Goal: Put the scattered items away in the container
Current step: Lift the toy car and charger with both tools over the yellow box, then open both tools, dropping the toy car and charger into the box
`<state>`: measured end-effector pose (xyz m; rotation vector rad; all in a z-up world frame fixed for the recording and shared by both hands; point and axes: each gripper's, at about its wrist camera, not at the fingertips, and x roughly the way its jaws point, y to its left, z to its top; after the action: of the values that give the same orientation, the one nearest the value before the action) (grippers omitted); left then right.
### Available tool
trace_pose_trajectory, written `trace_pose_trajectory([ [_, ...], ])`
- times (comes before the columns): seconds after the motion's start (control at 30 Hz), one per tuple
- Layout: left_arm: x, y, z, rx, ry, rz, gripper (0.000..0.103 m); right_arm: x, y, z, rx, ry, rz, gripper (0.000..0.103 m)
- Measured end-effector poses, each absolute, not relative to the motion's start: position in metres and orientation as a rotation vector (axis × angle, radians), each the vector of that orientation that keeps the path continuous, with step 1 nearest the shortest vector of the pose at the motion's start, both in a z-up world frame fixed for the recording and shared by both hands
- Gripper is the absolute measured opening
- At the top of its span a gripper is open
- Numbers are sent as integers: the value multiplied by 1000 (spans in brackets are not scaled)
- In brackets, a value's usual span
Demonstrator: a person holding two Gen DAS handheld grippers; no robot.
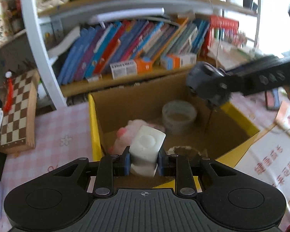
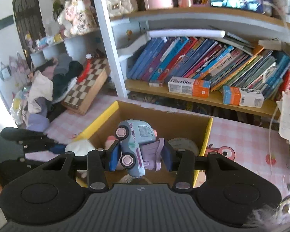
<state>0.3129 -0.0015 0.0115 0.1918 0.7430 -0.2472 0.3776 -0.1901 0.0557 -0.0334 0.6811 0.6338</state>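
Two items hang over the open cardboard box (image 2: 160,116): the toy truck (image 2: 134,147) tipped on its side, nose down, pinched by the right gripper (image 2: 140,157), and an upright white bottle (image 1: 147,150) clamped in the left gripper (image 1: 144,163). A pink plush (image 1: 125,135) and tape roll (image 1: 178,116) already lie inside; bookshelf (image 2: 203,94) behind.
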Motion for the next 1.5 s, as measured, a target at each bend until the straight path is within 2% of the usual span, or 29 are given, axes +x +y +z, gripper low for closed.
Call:
trace_pose_trajectory([
  [0.2, 335, -8, 1, 235, 837, -295, 25, 426, -163, 33, -147, 794, 674, 42],
  [0.57, 379, -7, -16, 216, 1072, -383, 25, 465, -115, -27, -457, 1057, 798, 43],
  [0.97, 387, -18, -33, 275, 1159, -396, 29, 474, -108, -42, -459, 1102, 814, 43],
  [1.03, 387, -18, -31, 273, 1151, -402, 30, 474, -108, -39, -446, 1092, 822, 50],
  [1.2, 381, -20, -20, 288, 1102, -387, 48, 472, -114, -31, -379, 1080, 830, 65],
  [1.3, 372, -21, -8, 317, 1047, -373, 60, 468, -118, -20, -346, 1052, 829, 66],
  [1.5, 349, -22, 11, 322, 955, -385, 61, 456, -127, 3, -295, 1002, 822, 66],
])
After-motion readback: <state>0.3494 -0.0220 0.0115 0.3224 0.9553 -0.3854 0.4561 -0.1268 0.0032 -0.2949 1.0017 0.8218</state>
